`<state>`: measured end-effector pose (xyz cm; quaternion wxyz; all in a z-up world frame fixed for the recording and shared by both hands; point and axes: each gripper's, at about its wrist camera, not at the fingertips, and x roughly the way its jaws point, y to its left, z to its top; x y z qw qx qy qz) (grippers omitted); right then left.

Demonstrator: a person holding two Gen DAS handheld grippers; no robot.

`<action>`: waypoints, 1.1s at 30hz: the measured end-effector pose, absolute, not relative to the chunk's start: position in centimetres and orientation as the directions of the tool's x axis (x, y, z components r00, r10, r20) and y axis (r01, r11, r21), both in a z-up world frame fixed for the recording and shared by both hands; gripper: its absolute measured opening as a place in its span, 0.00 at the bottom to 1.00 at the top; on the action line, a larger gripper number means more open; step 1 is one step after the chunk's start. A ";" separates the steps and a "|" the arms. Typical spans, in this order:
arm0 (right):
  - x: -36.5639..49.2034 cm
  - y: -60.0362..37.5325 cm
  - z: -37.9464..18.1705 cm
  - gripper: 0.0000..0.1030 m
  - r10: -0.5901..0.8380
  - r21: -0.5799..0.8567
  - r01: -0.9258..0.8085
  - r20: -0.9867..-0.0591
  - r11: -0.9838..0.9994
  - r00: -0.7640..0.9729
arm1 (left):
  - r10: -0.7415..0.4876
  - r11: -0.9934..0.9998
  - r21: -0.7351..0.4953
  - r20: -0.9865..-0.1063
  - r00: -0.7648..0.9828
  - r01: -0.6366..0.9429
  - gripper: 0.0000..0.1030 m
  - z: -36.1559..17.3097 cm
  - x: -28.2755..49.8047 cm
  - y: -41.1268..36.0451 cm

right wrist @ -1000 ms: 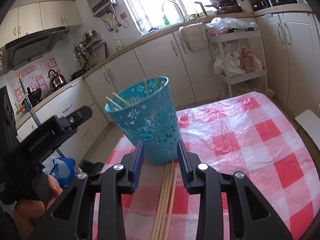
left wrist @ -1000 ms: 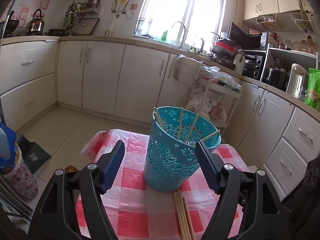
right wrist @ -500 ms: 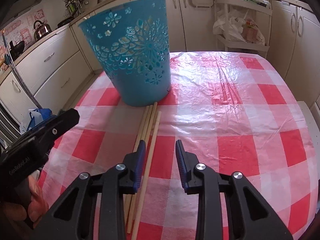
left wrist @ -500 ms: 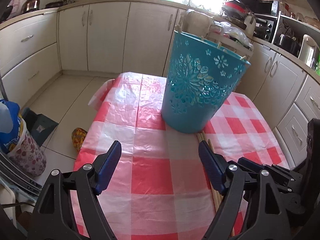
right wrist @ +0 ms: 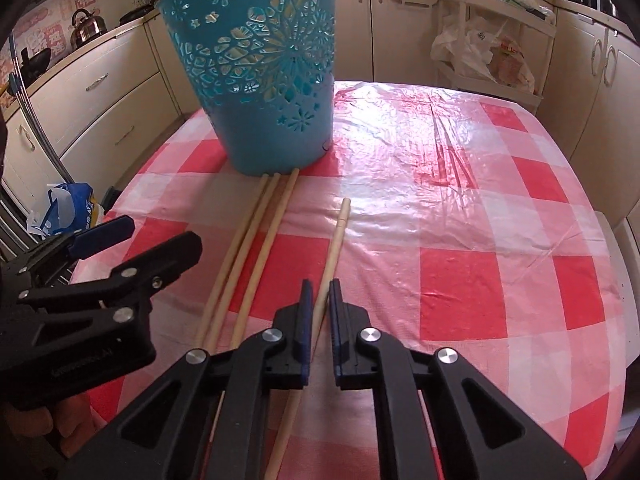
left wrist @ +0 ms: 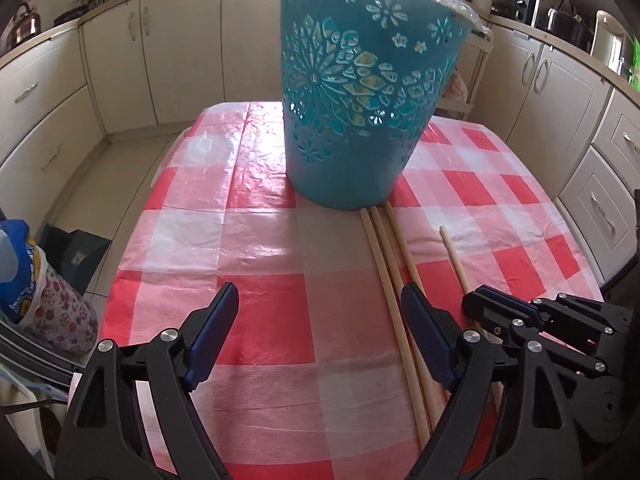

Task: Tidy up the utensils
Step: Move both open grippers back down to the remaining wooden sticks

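Observation:
A teal cut-out basket (left wrist: 360,92) stands on the red-checked tablecloth (left wrist: 260,248); it also shows in the right wrist view (right wrist: 264,68). Three wooden chopsticks (right wrist: 256,240) lie together in front of it, also seen in the left wrist view (left wrist: 390,276). A fourth chopstick (right wrist: 336,236) lies apart to their right. My right gripper (right wrist: 318,292) is low over the table, its jaws nearly closed around this single chopstick. My left gripper (left wrist: 320,300) is open and empty, left of the three chopsticks.
Cream kitchen cabinets (left wrist: 184,48) ring the table. A white trolley with bags (right wrist: 492,40) stands behind the table. A blue and floral bag (left wrist: 36,292) sits on the floor at the left. The table edge (right wrist: 616,280) runs close on the right.
Both grippers have dropped lower and pulled back from the basket. The right gripper's jaws have narrowed around one chopstick, which now lies apart from the other three.

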<state>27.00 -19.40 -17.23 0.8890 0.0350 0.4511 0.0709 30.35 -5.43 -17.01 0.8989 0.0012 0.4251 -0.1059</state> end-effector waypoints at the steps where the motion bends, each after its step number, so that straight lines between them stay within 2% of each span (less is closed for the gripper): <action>1: 26.8 -19.8 -17.2 0.09 0.167 0.141 -0.090 -0.795 0.986 0.583 | -0.184 0.978 -0.082 -0.771 0.610 0.192 0.77 -17.2 30.5 -5.7; 14: 26.6 -20.5 -17.2 0.09 0.202 0.190 -0.084 -0.786 0.978 0.585 | -0.113 0.975 0.017 -0.824 0.556 0.224 0.77 -18.5 31.0 -8.1; 17: 26.6 -20.4 -17.2 0.09 0.197 0.182 -0.086 -0.787 0.980 0.585 | -0.113 0.970 0.031 -0.818 0.563 0.240 0.62 -18.3 30.7 -8.4; 19: 26.5 -20.3 -17.2 0.09 0.195 0.174 -0.093 -0.789 0.980 0.583 | -0.122 0.967 0.031 -0.814 0.568 0.252 0.44 -18.2 30.4 -8.2; 22: 26.2 -19.9 -17.1 0.09 0.200 0.164 -0.115 -0.794 0.980 0.574 | -0.130 0.969 0.018 -0.813 0.568 0.247 0.26 -18.0 30.3 -7.3; 25: 25.8 -19.7 -17.1 0.08 0.217 0.168 -0.139 -0.801 0.976 0.558 | -0.151 0.971 -0.017 -0.816 0.557 0.239 0.13 -17.8 30.4 -6.1; 28: 25.0 -19.4 -17.0 0.07 0.234 0.171 -0.166 -0.809 0.971 0.539 | -0.180 0.968 -0.052 -0.824 0.537 0.246 0.05 -17.7 30.2 -5.1; 33: 24.4 -19.3 -16.9 0.08 0.241 0.176 -0.171 -0.821 0.969 0.517 | -0.239 0.961 -0.127 -0.831 0.502 0.247 0.05 -17.7 28.7 -3.7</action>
